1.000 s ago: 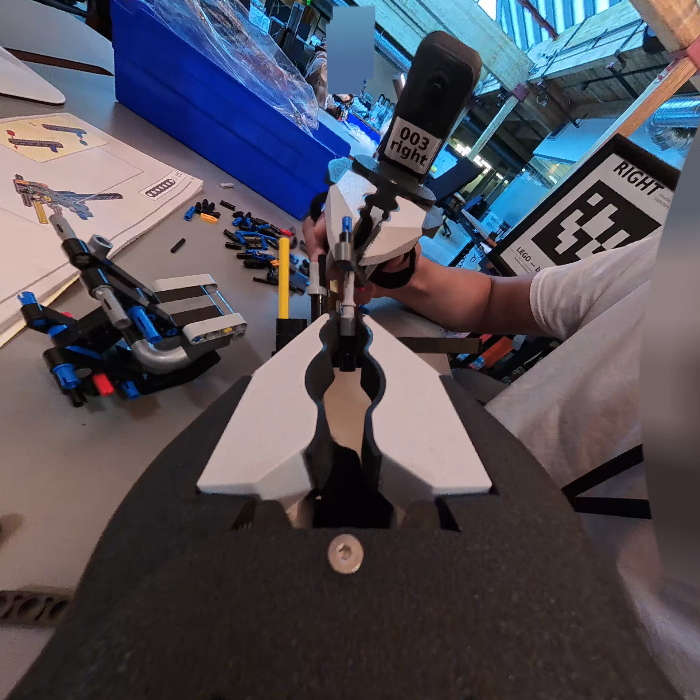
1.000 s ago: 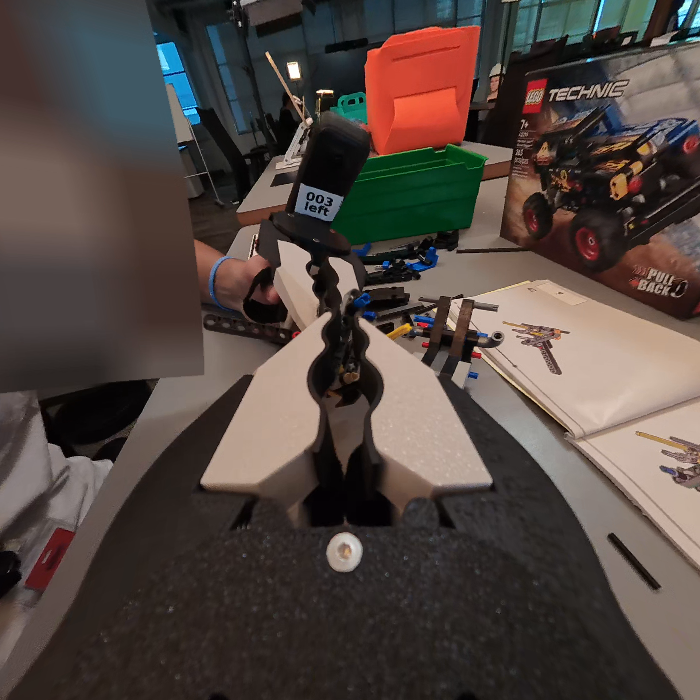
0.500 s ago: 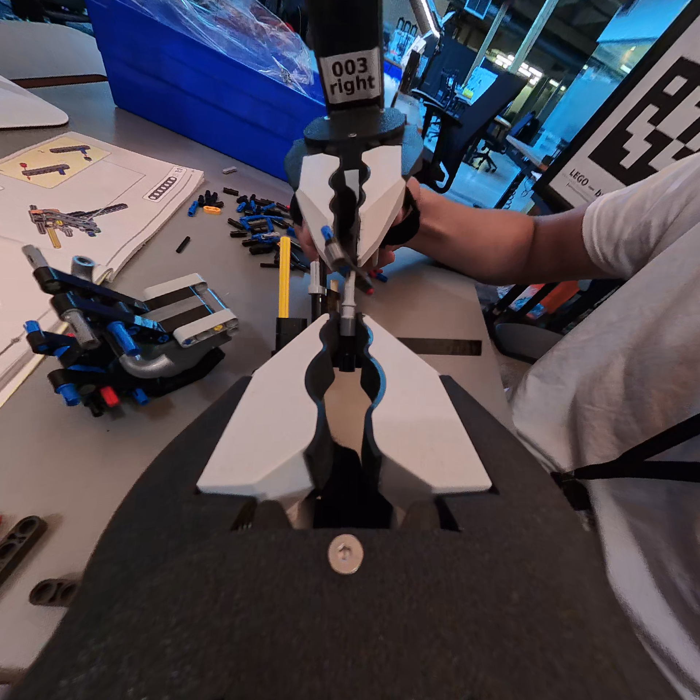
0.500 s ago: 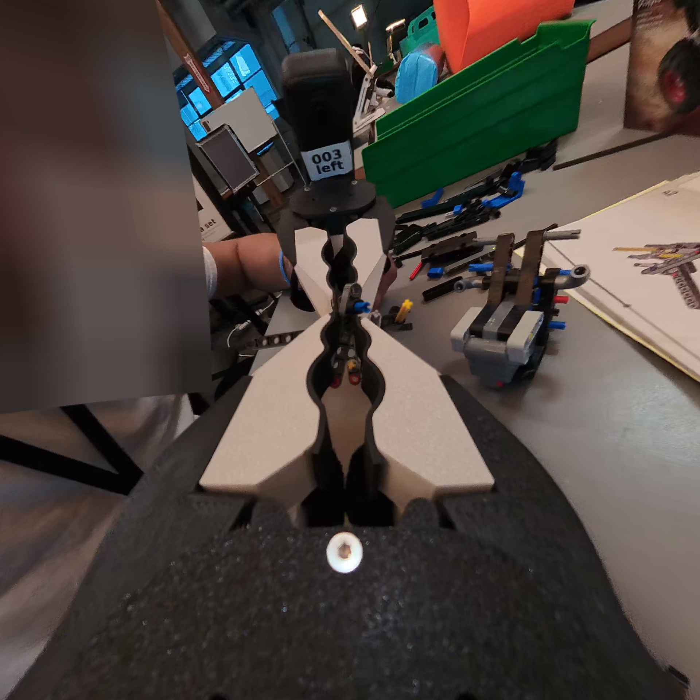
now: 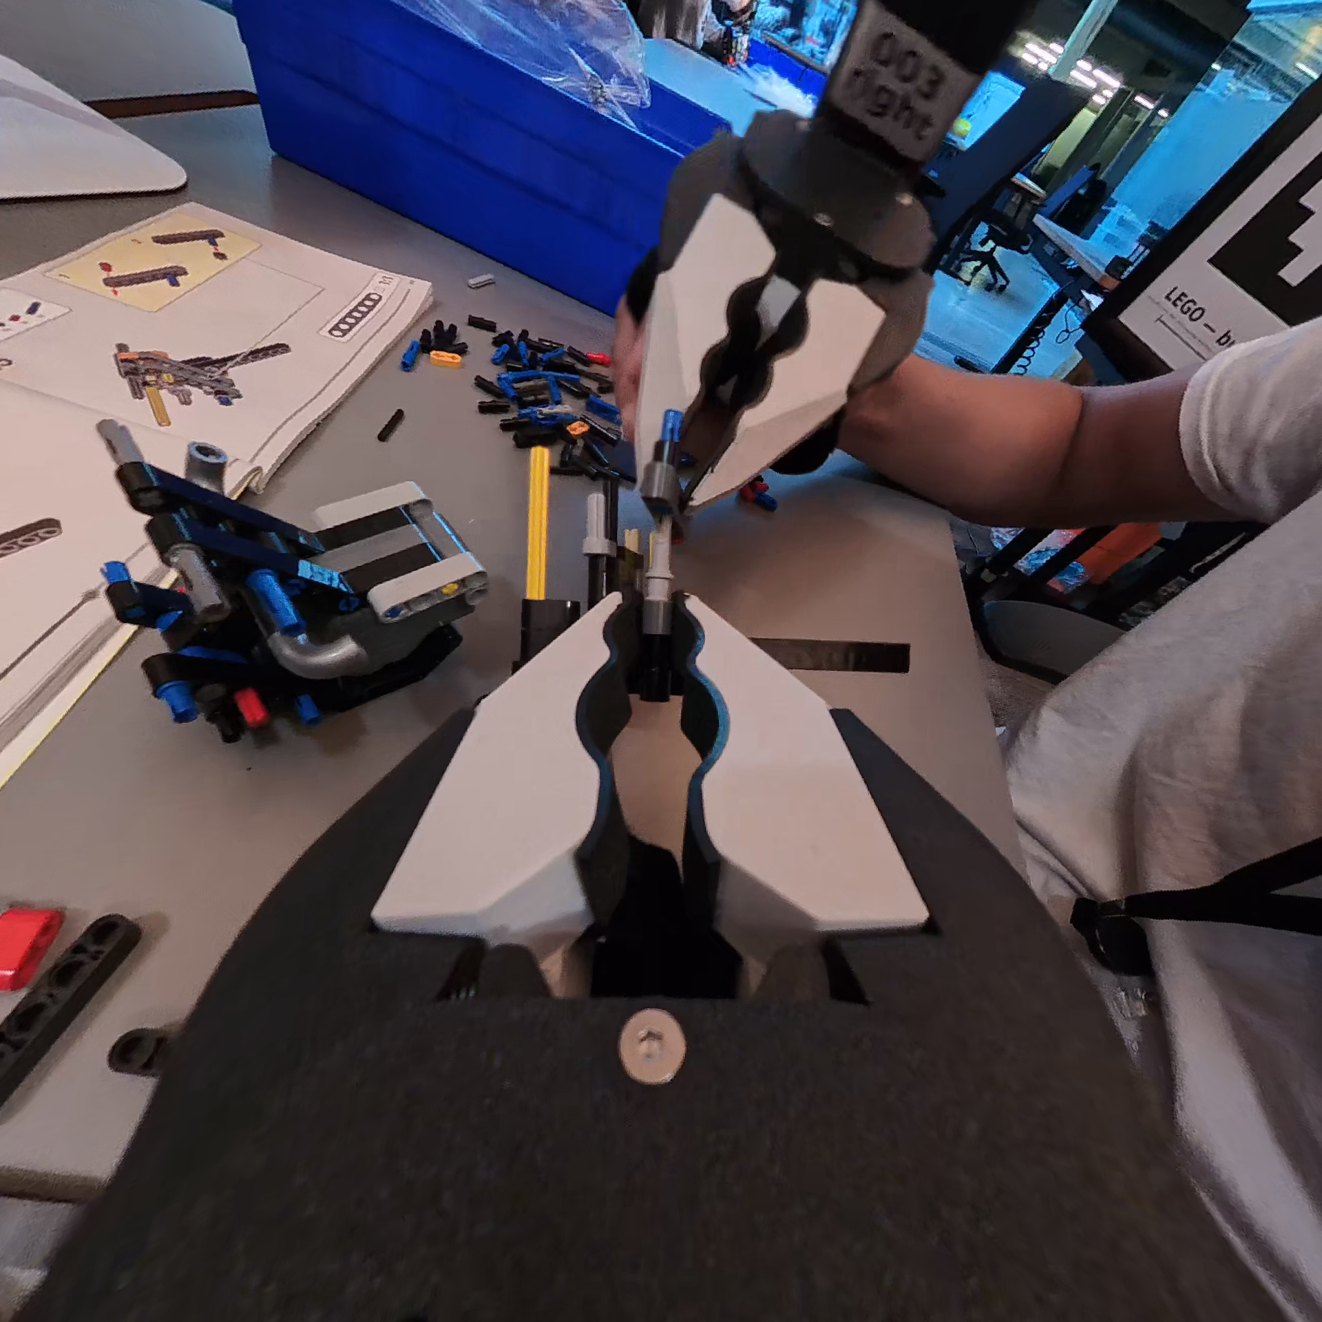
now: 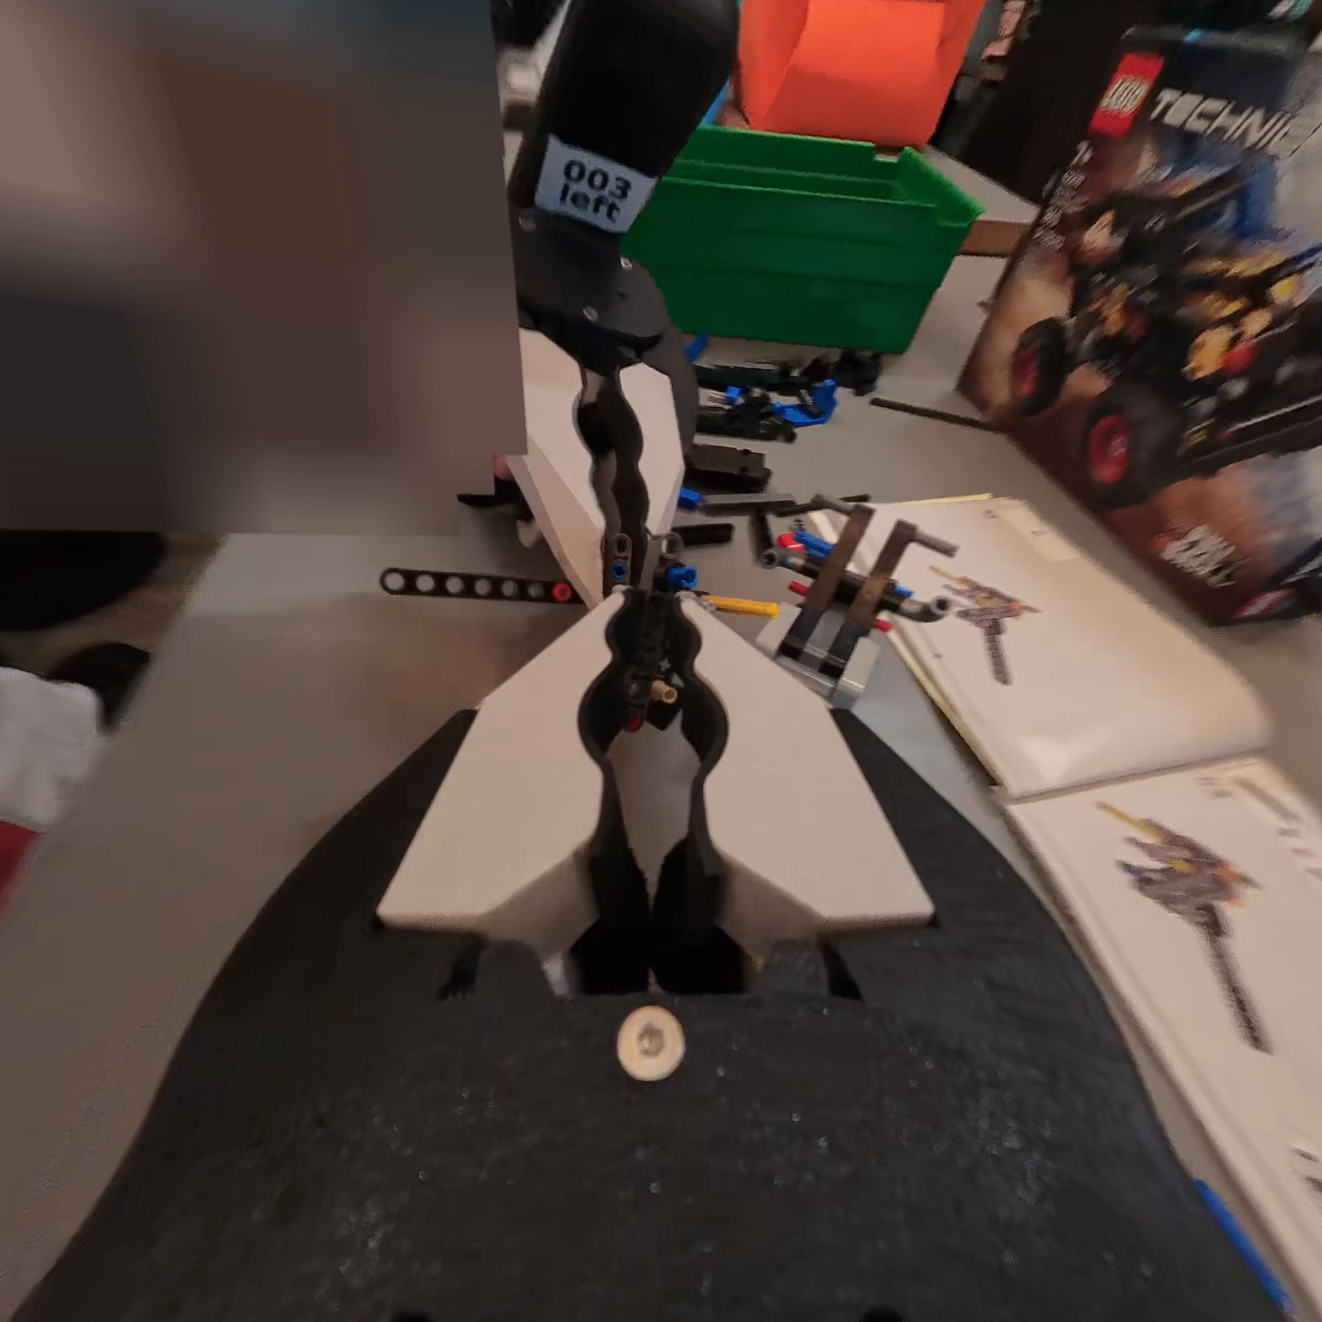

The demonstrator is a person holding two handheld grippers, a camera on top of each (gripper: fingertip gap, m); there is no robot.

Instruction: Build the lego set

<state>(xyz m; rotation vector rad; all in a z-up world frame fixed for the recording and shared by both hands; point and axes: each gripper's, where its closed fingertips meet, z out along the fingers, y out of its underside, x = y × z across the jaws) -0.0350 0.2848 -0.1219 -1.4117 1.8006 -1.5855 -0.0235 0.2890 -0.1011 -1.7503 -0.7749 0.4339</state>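
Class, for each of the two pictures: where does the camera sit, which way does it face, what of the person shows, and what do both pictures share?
Left wrist view: sits on the left gripper, facing the right gripper, the blue bin and a bare forearm.
Right wrist view: sits on the right gripper, facing the left gripper, the green bin and the set's box; a white sleeve shows at the left edge.
Shared: the half-built model, the instruction booklet.
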